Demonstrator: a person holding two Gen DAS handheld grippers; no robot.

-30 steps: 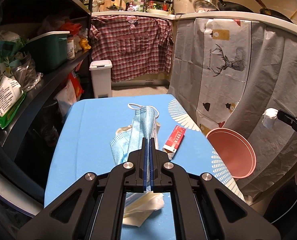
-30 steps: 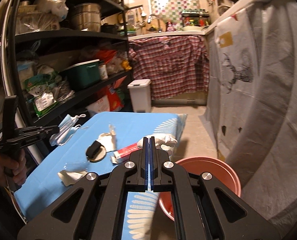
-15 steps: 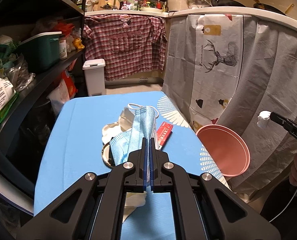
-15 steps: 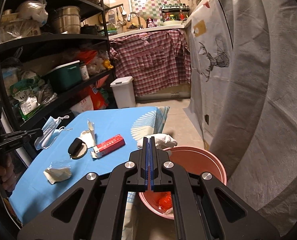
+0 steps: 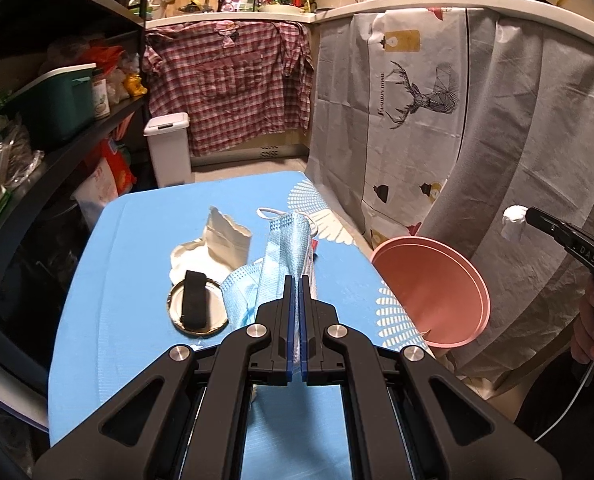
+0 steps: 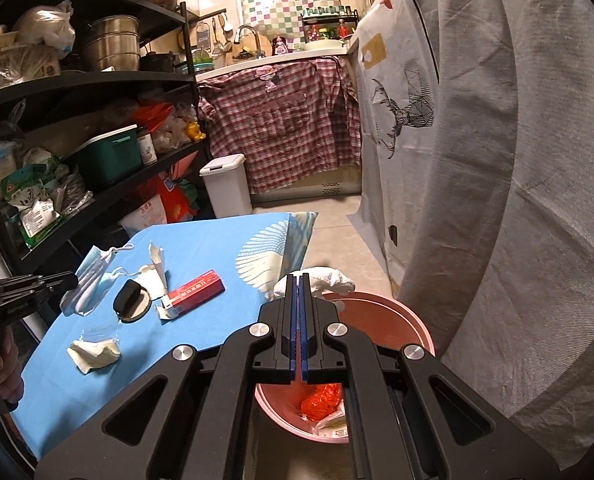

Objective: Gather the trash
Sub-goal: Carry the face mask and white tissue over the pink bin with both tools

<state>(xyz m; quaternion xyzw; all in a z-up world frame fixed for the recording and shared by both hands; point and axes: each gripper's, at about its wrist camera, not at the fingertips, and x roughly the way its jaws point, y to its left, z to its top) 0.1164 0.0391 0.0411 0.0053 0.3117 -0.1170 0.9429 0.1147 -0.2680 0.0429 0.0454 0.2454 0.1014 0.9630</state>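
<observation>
Blue masks (image 5: 283, 256) pinched in left tool (image 5: 295, 280); right tool (image 6: 299, 280) (stamped "DAS") clamps white tissue (image 6: 321, 280).

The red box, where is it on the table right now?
In the right wrist view the red box lies flat on the blue table, near the edge facing the pink bin, just right of the round lid.
</observation>
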